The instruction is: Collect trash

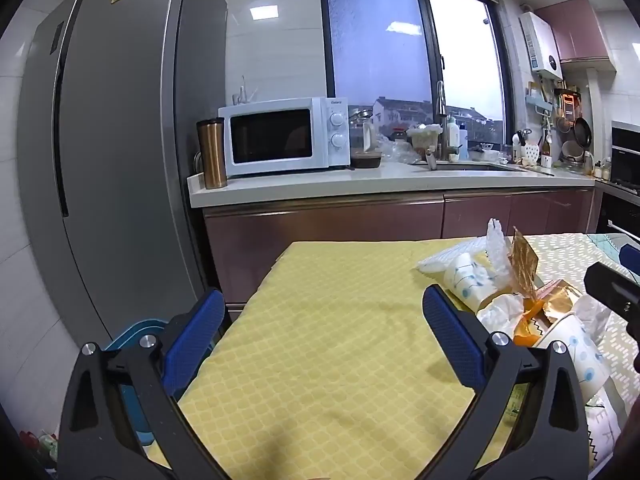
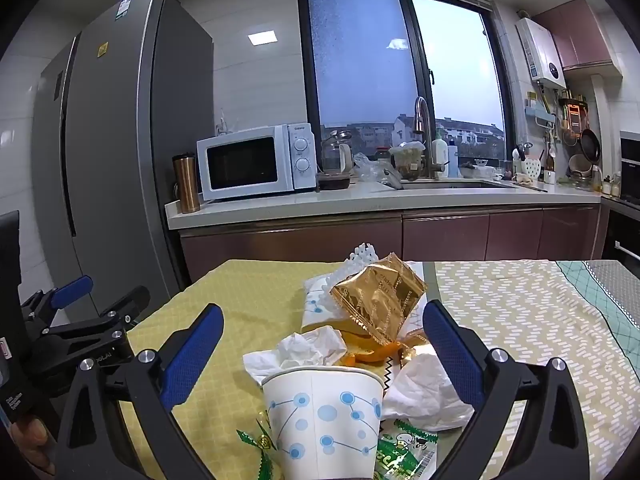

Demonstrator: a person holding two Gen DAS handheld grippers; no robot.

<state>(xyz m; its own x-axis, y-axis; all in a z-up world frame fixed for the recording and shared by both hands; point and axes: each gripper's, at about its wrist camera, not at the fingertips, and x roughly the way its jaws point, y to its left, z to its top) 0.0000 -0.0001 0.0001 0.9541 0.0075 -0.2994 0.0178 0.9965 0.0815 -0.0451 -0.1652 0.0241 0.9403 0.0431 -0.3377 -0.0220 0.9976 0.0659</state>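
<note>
Right hand-held gripper (image 2: 323, 344): jaws spread wide, nothing clamped, blue pads flanking the trash pile on the counter (image 2: 520, 320). Between the pads: a paper cup (image 2: 324, 416) with blue dot print, rim toward the far side, closest to the camera; crumpled white tissue (image 2: 304, 350) just behind it, a second tissue wad (image 2: 424, 392) on its right touching the right pad side. Orange peel (image 2: 372, 354) sits mid-pile, gold foil wrapper (image 2: 378, 300) on top behind it, a second paper cup (image 2: 316, 308) lying on its side further back with white foam netting (image 2: 360, 254) at the far end. Green snack wrapper (image 2: 400, 456) at the near edge, right of the cup. Left hand-held gripper (image 1: 322, 324): also wide open, empty, over bare yellow cloth (image 1: 340, 340), pile just off its right pad. Beyond: kitchen worktop with microwave (image 2: 256, 162), copper tumbler (image 2: 186, 184), sink tap (image 2: 424, 136), grey fridge (image 2: 116, 140) on the left.
</note>
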